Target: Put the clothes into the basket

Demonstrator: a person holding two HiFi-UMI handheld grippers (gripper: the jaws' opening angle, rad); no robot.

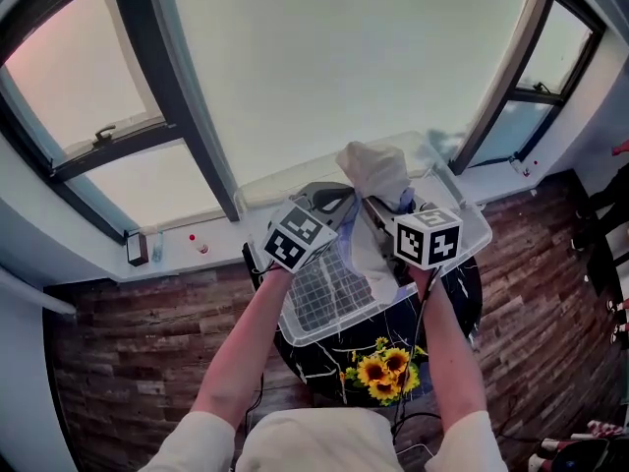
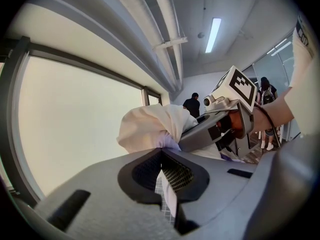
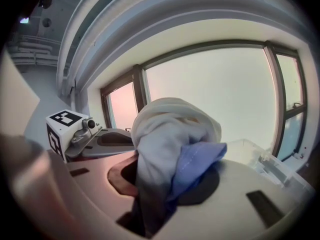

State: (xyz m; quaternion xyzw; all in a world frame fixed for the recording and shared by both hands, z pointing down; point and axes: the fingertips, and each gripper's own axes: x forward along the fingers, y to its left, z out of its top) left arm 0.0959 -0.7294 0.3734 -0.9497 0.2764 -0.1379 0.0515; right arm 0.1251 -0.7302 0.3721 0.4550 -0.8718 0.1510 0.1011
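Both grippers hold up one cream garment [image 1: 374, 170] with a pale blue part [image 3: 196, 160], above the clear plastic basket [image 1: 470, 211] by the window. My left gripper [image 1: 330, 202] is shut on a thin white checked cloth [image 1: 329, 290]. That cloth [image 2: 168, 193] runs between its jaws and hangs down into the basket. My right gripper [image 1: 381, 211] is shut on the bunched cream and blue fabric [image 3: 167, 131], which hides its fingertips. The two grippers sit close together, side by side, with the cream bundle [image 2: 150, 126] bulging out ahead of them.
The basket rests on a small black marbled table [image 1: 464, 295] with sunflowers [image 1: 384, 370] at its near edge. Large windows and a white sill [image 1: 177, 249] lie just beyond. The floor [image 1: 128, 362] is wooden planks. People [image 2: 192, 104] stand far off in the room.
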